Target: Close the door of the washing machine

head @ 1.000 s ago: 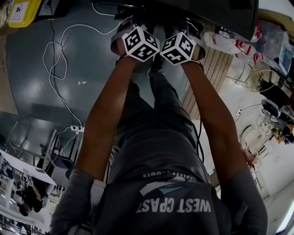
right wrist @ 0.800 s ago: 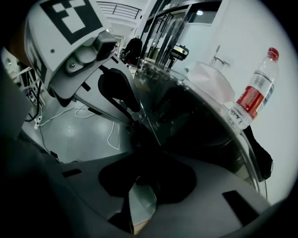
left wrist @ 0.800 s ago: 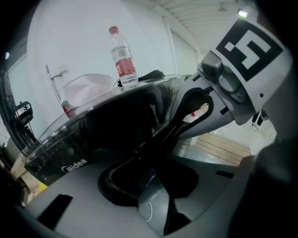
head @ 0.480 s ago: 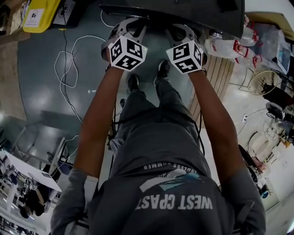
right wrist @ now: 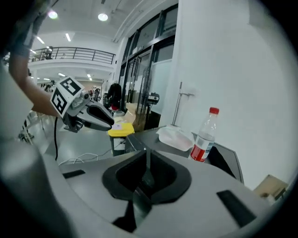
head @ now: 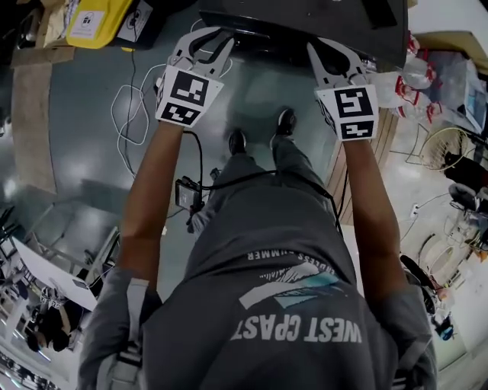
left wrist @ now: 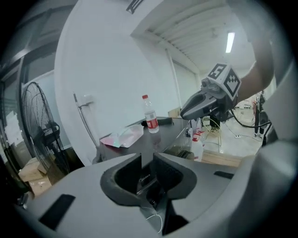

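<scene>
The washing machine point(head: 305, 23) is a dark box at the top of the head view; its door does not show clearly. On its dark top point(left wrist: 160, 132) stand a red-labelled water bottle point(left wrist: 151, 116) point(right wrist: 205, 135) and a pale plastic bag point(left wrist: 122, 136) point(right wrist: 174, 137). My left gripper point(head: 200, 46) point(left wrist: 148, 160) hangs before the machine's front edge. Its jaws are closing, a narrow gap is left, and nothing is between them. My right gripper point(head: 335, 61) point(right wrist: 146, 155) is level with it to the right. Its jaws are closing to a thin slit with nothing in it.
White cables point(head: 130, 99) and a yellow box point(head: 95, 19) lie on the grey floor at the left. A small black box point(head: 187, 194) hangs on a cable by my leg. Spray bottles point(head: 404, 76), wooden slats point(head: 377, 145) and a fan point(head: 438, 145) are at the right.
Both grippers have risen from low by my feet up to the machine's front edge and have drawn apart from each other. The marker cubes have tilted.
</scene>
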`<state>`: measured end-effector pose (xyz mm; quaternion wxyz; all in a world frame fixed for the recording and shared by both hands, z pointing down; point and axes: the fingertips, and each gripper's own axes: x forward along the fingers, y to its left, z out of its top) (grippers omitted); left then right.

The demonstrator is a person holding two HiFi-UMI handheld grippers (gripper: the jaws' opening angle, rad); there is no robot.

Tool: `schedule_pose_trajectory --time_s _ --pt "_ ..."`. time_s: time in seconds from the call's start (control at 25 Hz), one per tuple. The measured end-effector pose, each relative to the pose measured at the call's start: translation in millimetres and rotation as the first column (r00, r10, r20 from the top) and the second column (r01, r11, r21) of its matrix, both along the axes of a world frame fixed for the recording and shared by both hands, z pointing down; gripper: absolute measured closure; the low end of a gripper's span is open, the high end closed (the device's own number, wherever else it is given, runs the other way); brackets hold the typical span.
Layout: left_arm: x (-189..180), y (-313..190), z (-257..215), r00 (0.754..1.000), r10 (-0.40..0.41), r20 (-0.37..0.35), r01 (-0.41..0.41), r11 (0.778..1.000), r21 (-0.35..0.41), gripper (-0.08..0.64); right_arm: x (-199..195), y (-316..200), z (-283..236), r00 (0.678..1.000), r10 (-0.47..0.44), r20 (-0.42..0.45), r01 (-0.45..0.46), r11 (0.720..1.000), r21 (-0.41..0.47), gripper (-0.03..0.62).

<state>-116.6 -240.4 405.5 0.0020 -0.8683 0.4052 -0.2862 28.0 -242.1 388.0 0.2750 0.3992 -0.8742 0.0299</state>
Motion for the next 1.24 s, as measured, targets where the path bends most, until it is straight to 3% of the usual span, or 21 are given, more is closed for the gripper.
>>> schedule_pose_trajectory --time_s 0.32,0.48,0.84,1.0,1.24 --pt "-49.2 27.4 -80.1 0.991 -0.030 -0.130 0.040 0.996 0.075 0.474 -6.4 31.0 -93.2 0.978 -0.018 0.208 0.012 0.999 0.030 0.563" --pt "-68.2 39.1 -118.9 0.979 -0.036 -0.201 0.063 0.990 0.129 0.476 -8.7 48.4 -135.5 0.961 -0.049 0.272 0.031 0.997 0.071 0.565" --pt "-89.9 81.2 -182.4 0.961 -0.001 -0.276 0.060 0.977 0.205 0.477 -10.3 87.7 -193.1 0.946 -0.049 0.321 0.006 0.991 0.136 0.565" --pt "-96.7 91.7 -193.4 0.959 0.026 -0.281 0.047 0.967 0.250 0.477 -11.7 100.9 -206.5 0.947 -0.047 0.318 -0.007 0.986 0.166 0.565" --pt "-105.7 114.7 -201.2 0.954 0.006 -0.301 0.073 0.965 0.251 0.477 -13.9 121.1 -214.0 0.946 -0.047 0.322 -0.011 0.984 0.176 0.565"
